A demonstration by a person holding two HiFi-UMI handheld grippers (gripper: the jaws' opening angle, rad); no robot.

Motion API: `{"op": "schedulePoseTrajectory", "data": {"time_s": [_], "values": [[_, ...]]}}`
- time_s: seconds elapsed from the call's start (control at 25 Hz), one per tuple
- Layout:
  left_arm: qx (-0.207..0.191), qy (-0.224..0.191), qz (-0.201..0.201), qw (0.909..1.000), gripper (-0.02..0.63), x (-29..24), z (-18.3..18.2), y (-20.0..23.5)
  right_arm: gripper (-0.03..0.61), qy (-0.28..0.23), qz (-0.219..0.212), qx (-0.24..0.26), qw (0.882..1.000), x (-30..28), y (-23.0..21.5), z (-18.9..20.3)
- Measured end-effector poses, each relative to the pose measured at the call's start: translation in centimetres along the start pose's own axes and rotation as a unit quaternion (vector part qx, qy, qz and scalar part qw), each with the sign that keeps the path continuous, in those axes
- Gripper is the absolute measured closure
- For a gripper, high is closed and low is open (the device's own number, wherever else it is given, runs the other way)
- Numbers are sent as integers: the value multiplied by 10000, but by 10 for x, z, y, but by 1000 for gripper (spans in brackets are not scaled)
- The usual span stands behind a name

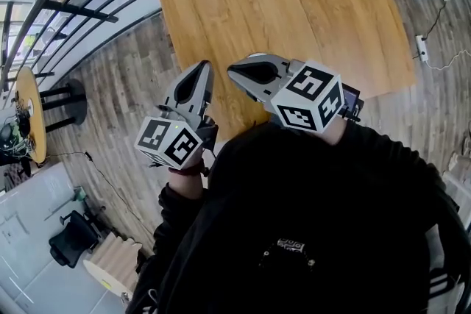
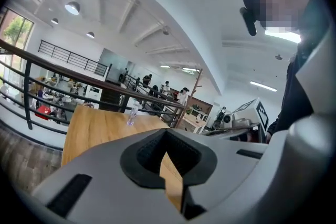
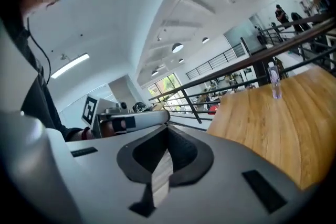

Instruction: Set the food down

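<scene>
Both units, left gripper (image 1: 199, 71) and right gripper (image 1: 235, 72), hang at the near edge of the wooden tabletop (image 1: 294, 4), fingers closed on nothing; food location cannot be determined.

Wide wooden table (image 1: 294, 4), warm honey-toned top.
It stands level on the grey plank floor (image 1: 125, 99), one side running near the black railing (image 1: 81, 11), its corners rounded, fine grain lines showing.

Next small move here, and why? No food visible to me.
Probably look around for the food before anything else: left gripper and right gripper both have shut fingers with nothing between them, and the visible table shows only a bottle.
</scene>
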State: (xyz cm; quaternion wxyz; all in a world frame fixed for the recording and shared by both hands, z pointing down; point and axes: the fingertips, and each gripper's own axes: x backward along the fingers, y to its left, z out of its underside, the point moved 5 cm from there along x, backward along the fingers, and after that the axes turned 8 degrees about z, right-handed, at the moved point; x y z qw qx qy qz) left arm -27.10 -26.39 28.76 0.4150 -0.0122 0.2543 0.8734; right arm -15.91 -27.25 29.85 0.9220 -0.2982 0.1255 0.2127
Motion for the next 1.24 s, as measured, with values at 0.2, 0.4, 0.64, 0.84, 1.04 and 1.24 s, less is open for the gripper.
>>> {"op": "schedulePoseTrajectory", "data": {"time_s": [0.2, 0.4, 0.64, 0.84, 1.04, 1.24], "values": [[-236, -170, 223, 9993, 617, -8, -21, -9, 560, -332, -99, 592, 9976, 8, 16, -13], [-357, -196, 381, 9984, 617, -11, -26, -18, 560, -489, -117, 858, 9950, 18, 22, -19], [-413, -106, 474, 9980, 617, -15, -24, -26, 560, -476, -87, 890, 9949, 20, 22, -17], [-382, -80, 435, 9983, 617, -11, -20, -24, 560, -401, -113, 945, 9947, 16, 25, -15], [-433, 117, 342, 9984, 617, -12, -9, -19, 560, -298, -106, 925, 9952, 14, 23, -10], [-56, 102, 158, 9998, 617, -3, 4, 0, 560, -309, -204, 1207, 9920, 3, 33, -9]]}}
